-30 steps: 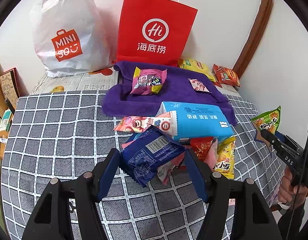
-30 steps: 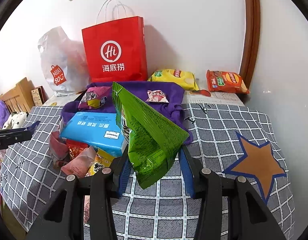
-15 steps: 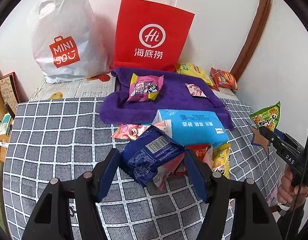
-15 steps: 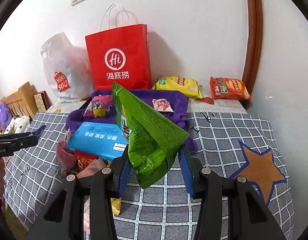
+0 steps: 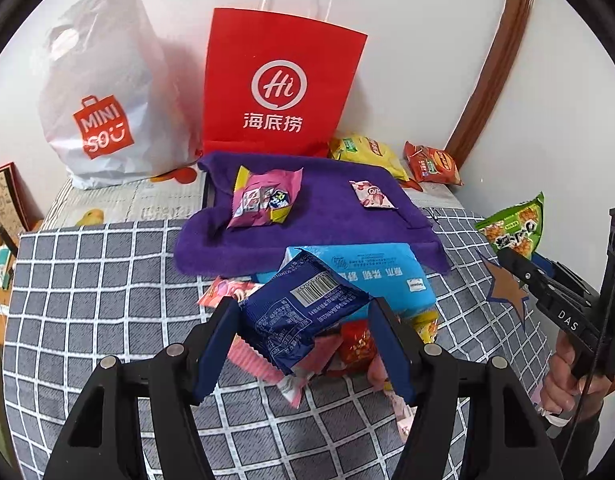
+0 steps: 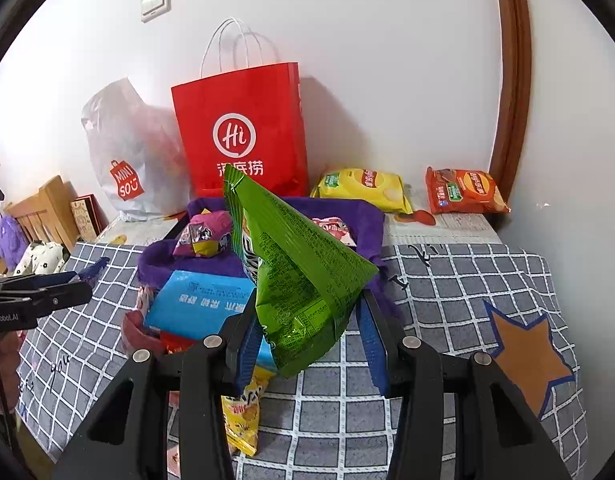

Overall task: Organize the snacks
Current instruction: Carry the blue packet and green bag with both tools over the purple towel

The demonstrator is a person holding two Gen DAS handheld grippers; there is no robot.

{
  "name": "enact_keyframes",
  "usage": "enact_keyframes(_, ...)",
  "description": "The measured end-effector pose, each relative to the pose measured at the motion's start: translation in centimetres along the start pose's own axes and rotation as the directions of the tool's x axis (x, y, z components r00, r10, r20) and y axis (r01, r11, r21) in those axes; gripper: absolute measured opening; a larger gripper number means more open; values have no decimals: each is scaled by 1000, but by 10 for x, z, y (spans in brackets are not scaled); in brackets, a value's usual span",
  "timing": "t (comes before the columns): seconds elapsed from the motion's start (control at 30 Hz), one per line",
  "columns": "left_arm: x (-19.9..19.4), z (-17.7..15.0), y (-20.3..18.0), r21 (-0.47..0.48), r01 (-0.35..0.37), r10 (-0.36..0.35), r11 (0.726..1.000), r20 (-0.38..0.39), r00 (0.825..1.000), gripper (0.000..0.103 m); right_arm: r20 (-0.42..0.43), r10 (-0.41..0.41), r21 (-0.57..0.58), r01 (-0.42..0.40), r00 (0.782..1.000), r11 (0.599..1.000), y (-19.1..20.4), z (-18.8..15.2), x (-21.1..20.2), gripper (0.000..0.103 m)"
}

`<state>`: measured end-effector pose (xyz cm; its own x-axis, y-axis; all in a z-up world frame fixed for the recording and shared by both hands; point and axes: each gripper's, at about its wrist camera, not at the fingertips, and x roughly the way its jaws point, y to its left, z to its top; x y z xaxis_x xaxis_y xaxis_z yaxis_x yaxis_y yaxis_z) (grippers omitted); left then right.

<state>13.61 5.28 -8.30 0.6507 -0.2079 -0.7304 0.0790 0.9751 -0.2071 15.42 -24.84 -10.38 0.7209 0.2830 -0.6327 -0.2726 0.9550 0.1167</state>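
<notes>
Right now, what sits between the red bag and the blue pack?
The purple towel, with a pink snack and a small sachet lying on it. The left wrist view shows it best, between the red bag and blue pack.

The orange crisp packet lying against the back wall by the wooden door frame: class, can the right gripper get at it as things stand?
Probably not yet. The right gripper is shut on a green snack bag, though the path to the orange crisp packet looks clear.
</notes>
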Motion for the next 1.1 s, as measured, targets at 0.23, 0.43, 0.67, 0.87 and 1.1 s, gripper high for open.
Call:
enact_keyframes(0.23,14,17,-5,6,13,-13,1000,-5,1000,65,-1,14,1,-14,1000,1000,7,17,20,45)
enact_keyframes(0.43,27,38,-9,15,11,-11,1000,0,1000,65,-3,24,17,-24,1000,1000,8,36,45,45)
enact_keyframes(0.67,43,68,-5,18,8,-9,1000,12,1000,65,-14,34,47,-34,999,998,3,52,74,45)
enact_keyframes(0.87,59,88,4,15,-2,2,1000,17,1000,65,-15,28,51,-27,1000,998,0,66,99,45)
enact_keyframes(1.1,83,103,13,6,4,-4,1000,-3,1000,65,-39,43,81,-40,998,996,-5,73,132,45)
